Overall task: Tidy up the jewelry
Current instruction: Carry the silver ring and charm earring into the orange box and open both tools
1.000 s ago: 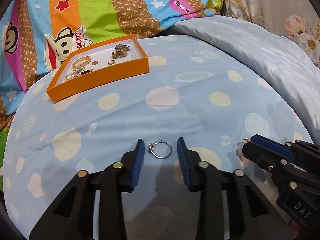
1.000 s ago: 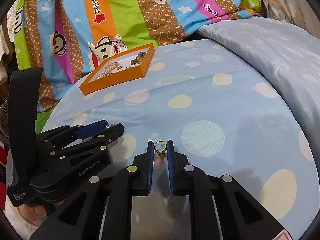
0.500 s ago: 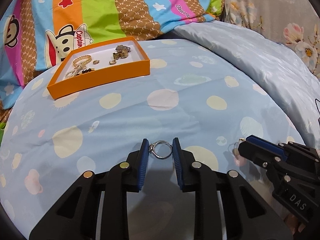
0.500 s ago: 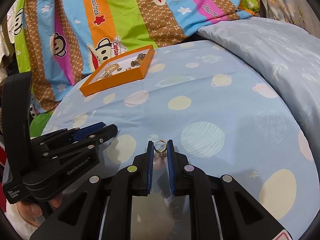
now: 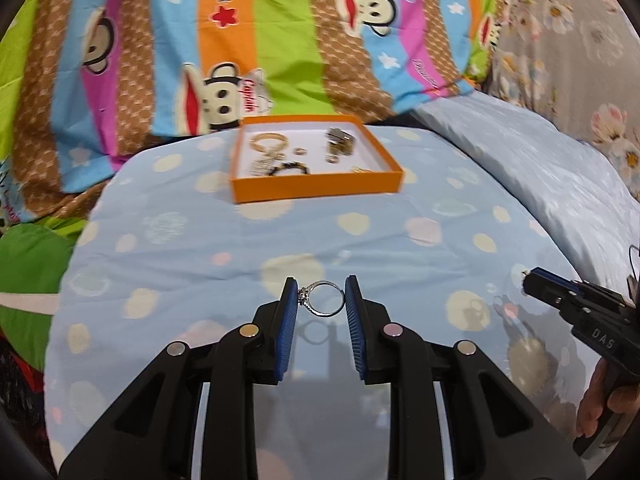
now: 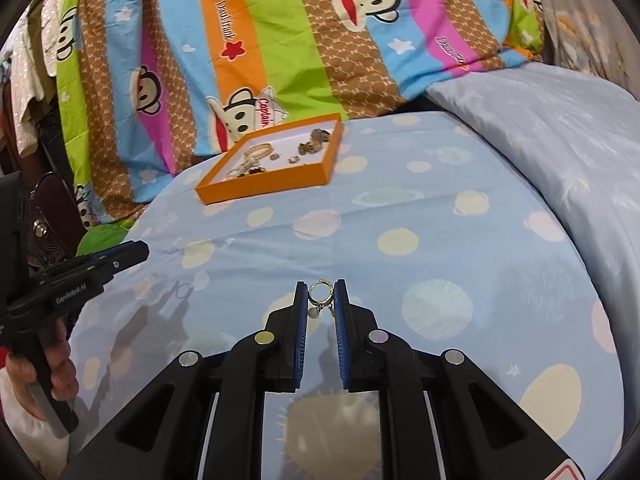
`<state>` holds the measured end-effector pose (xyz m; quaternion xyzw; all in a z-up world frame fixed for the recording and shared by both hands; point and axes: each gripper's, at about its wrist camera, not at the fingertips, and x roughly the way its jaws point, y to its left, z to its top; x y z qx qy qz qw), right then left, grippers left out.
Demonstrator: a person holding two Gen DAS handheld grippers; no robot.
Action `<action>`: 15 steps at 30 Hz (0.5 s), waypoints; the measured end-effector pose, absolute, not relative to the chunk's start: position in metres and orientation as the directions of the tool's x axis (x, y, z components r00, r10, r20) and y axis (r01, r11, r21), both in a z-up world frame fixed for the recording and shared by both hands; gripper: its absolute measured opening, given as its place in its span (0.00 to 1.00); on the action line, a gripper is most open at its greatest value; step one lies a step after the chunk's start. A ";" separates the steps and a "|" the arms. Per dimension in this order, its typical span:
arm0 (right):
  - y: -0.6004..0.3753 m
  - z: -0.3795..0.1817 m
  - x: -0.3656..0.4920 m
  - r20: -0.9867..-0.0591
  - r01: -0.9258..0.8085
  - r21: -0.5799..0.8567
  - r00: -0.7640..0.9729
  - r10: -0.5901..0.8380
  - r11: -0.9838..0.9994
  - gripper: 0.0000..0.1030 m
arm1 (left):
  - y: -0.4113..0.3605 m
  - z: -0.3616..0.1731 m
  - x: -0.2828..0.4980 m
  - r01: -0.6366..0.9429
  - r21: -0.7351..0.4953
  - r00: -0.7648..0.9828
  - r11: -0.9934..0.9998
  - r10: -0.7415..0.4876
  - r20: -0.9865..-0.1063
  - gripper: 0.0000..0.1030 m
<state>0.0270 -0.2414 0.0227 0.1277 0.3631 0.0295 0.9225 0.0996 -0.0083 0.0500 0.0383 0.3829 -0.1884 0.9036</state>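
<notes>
My left gripper [image 5: 321, 298] is shut on a silver ring [image 5: 325, 299] with a small stone setting and holds it above the light blue bedspread. My right gripper [image 6: 321, 298] is shut on a small gold hoop earring [image 6: 320, 293] with dangling charms. An orange tray [image 5: 316, 188] with a white floor holds several jewelry pieces at the far side of the bedspread; it also shows in the right wrist view [image 6: 272, 186]. The right gripper shows at the right edge of the left wrist view [image 5: 580, 304], and the left gripper at the left edge of the right wrist view [image 6: 80, 276].
A striped cartoon-monkey pillow [image 5: 240, 48] lies behind the tray. A pale blue quilt [image 5: 540, 168] is bunched at the right. A floral cloth [image 5: 580, 20] is at the far right. A green item [image 5: 32, 272] lies at the left beside the bedspread.
My left gripper has closed on the silver ring, lifted it off the bedspread and turned to face the tray. My right gripper has risen with the earring held.
</notes>
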 end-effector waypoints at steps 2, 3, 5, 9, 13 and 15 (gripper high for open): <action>-0.235 0.033 0.036 -0.662 0.010 0.224 0.736 0.145 0.975 0.12 | 0.003 0.057 0.104 0.354 -0.078 0.646 0.932 -0.304 -0.700 0.23; -0.233 0.039 0.041 -0.659 -0.001 0.206 0.739 0.139 0.979 0.12 | 0.008 0.060 0.107 0.347 -0.076 0.654 0.935 -0.299 -0.695 0.23; -0.228 0.051 0.052 -0.648 -0.025 0.184 0.749 0.140 0.983 0.12 | 0.016 0.070 0.117 0.331 -0.065 0.674 0.941 -0.284 -0.682 0.23; -0.220 0.075 0.086 -0.625 -0.065 0.159 0.766 0.152 0.985 0.12 | 0.019 0.083 0.141 0.330 -0.070 0.693 0.941 -0.292 -0.659 0.23; -0.215 0.090 0.129 -0.613 -0.086 0.161 0.772 0.168 0.983 0.12 | 0.010 0.094 0.173 0.330 -0.055 0.721 0.942 -0.290 -0.629 0.23; -0.212 0.094 0.152 -0.609 -0.091 0.164 0.774 0.173 0.982 0.12 | 0.002 0.097 0.193 0.337 -0.049 0.728 0.940 -0.294 -0.619 0.23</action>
